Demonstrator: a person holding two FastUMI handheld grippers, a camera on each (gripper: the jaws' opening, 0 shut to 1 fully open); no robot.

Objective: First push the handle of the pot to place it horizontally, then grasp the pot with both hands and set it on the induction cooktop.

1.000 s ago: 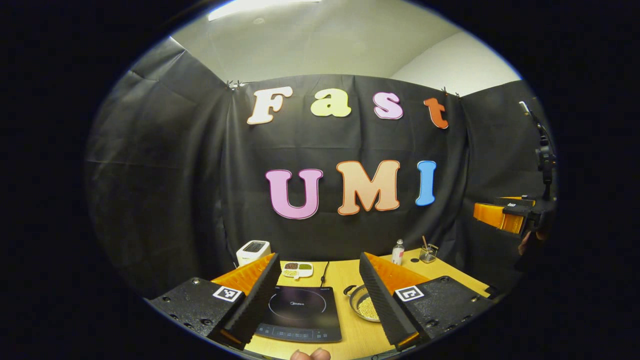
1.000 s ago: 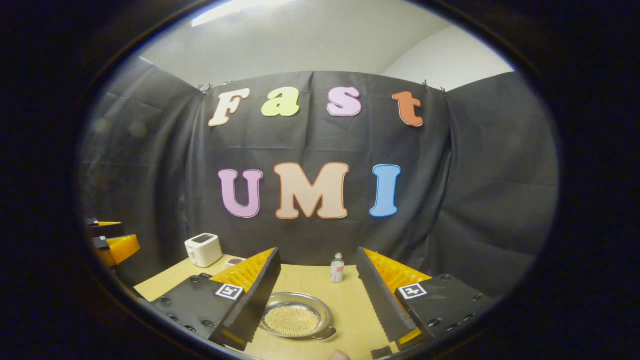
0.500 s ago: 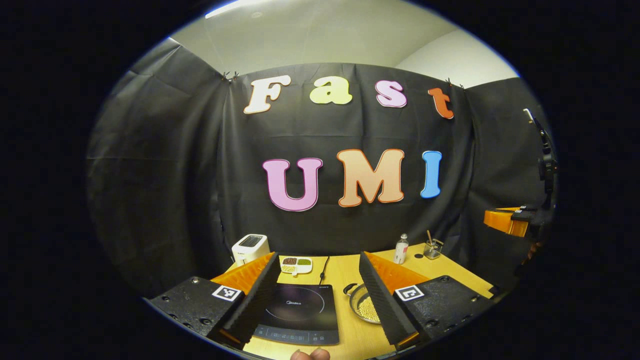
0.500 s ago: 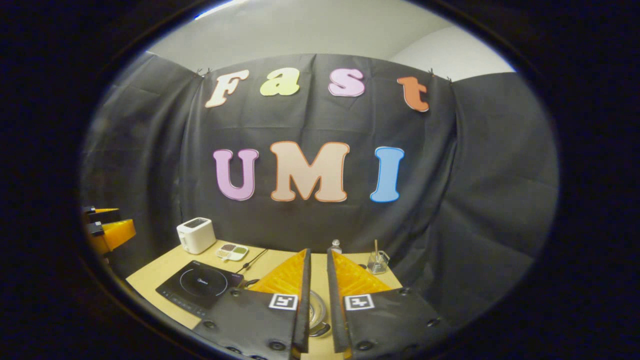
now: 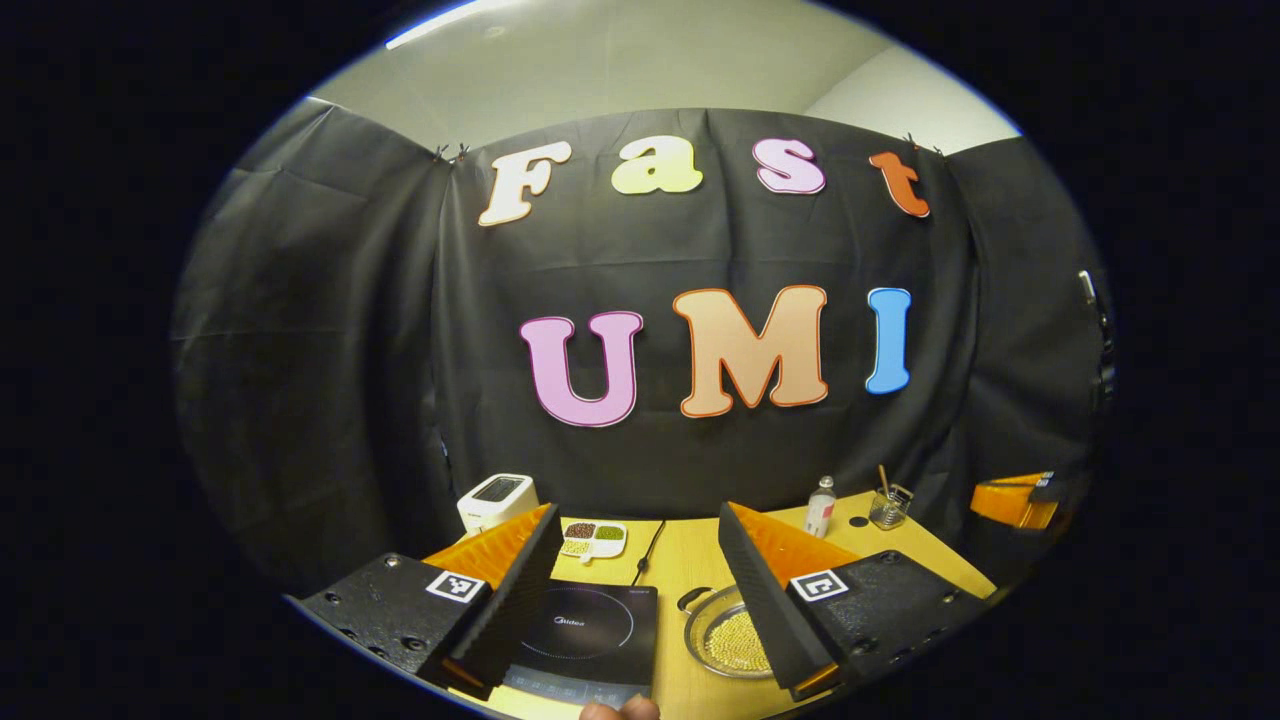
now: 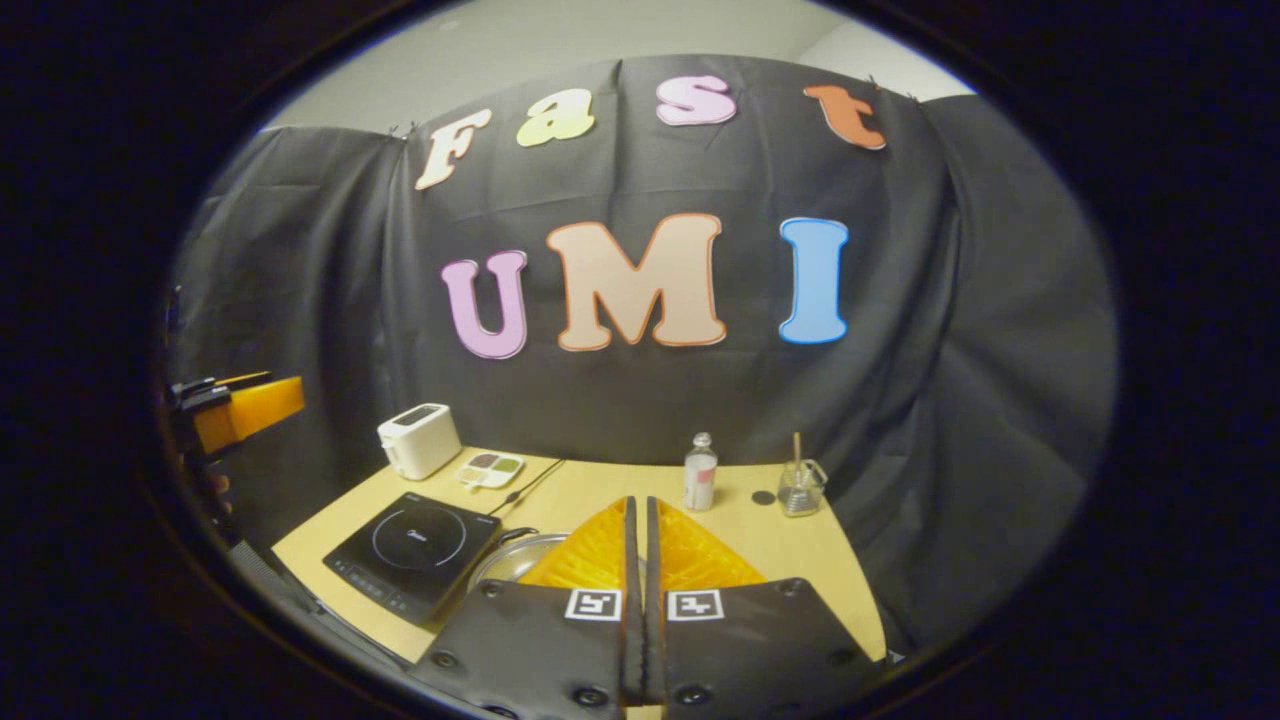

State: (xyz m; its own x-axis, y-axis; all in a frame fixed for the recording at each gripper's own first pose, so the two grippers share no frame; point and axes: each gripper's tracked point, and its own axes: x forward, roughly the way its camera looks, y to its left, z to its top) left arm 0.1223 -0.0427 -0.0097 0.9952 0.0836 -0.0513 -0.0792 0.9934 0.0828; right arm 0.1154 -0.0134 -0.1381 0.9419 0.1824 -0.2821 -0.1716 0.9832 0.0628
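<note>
1. The pot (image 5: 728,638) sits on the table (image 5: 690,560) at lower centre of the left gripper view, just right of the cooktop (image 5: 590,640); nothing is done yet.
2. The left gripper (image 5: 635,585) is spread wide, holding nothing.
3. The right gripper (image 6: 637,560) is clenched on nothing, above the pot, likely ready to push the handle (image 5: 692,599).
4. The two-handed lift remains.

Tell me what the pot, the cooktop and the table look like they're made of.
The pot looks like bare metal, probably stainless steel: silvery, with a shiny rim. The induction cooktop has a smooth, glossy black top, likely glass, with a printed ring. The table has a pale matte wood look; solid wood or laminate can't be told.
</note>
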